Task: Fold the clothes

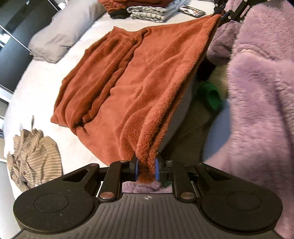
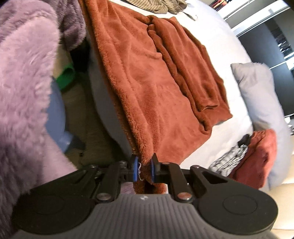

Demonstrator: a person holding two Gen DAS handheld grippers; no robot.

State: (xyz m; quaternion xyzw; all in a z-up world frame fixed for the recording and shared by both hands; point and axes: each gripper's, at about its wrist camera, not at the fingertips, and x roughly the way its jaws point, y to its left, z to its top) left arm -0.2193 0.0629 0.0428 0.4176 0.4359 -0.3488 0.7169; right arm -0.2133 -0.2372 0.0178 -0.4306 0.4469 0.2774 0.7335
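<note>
rust fleece garment [image 1: 139, 77]: spread over the bed [image 1: 42, 88], its near edge lifted and stretched between the two grippers, the far part bunched in long folds
left gripper [image 1: 146, 170]: jaws clenched on one near corner of the fleece, fabric bunched up between the blue pads [image 1: 157, 169]
right gripper [image 2: 143, 170]: jaws clamped on the other near corner, with a bit of white thread showing beside the fabric
lilac fuzzy sleeve [image 1: 261, 95]: fills the right side of the left wrist view and the left side of the right one
folded pile [image 1: 147, 11]: far end of the bed, rust on top of plaid stuff
beige ribbed top [image 1: 33, 158]: crumpled on the bed, left of the fleece
grey pillow [image 1: 60, 31]: far left on the bed
</note>
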